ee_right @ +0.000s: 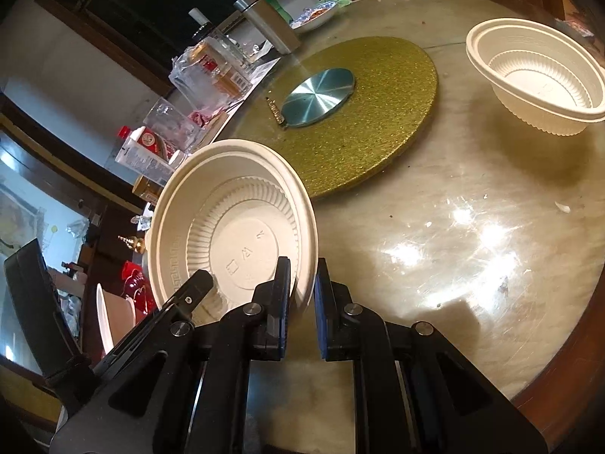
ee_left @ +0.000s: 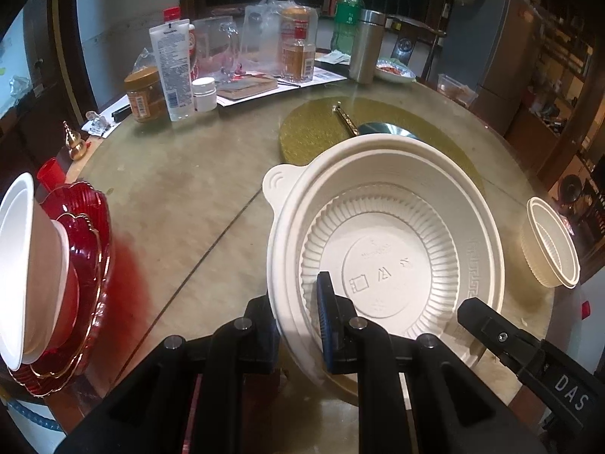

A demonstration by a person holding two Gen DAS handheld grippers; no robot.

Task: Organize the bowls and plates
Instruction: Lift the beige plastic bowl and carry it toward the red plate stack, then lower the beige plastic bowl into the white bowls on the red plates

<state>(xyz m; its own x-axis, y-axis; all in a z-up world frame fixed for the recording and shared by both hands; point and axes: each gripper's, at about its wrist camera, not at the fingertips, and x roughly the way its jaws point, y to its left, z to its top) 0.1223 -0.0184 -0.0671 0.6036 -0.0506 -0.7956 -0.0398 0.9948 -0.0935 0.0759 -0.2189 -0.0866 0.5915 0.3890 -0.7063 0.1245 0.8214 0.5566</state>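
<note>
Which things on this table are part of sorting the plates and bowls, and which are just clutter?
Job: large white bowl, gripped at its rim by both grippers; small white bowl; red plates with a white bowl stacked on them.

Clutter: green bottle, steel flask, peanut butter jar, gold turntable.

A large cream plastic bowl point(ee_left: 385, 249), ribbed inside with a small tab handle on its rim, is tilted above the desk point(ee_left: 181, 204), its rim clamped on 2 sides. A smaller ribbed cream bowl point(ee_right: 540, 79) sits upright on the desk, well apart. At the desk's edge, a white bowl point(ee_left: 22, 265) rests on stacked red gold-rimmed plates point(ee_left: 90, 249).
</note>
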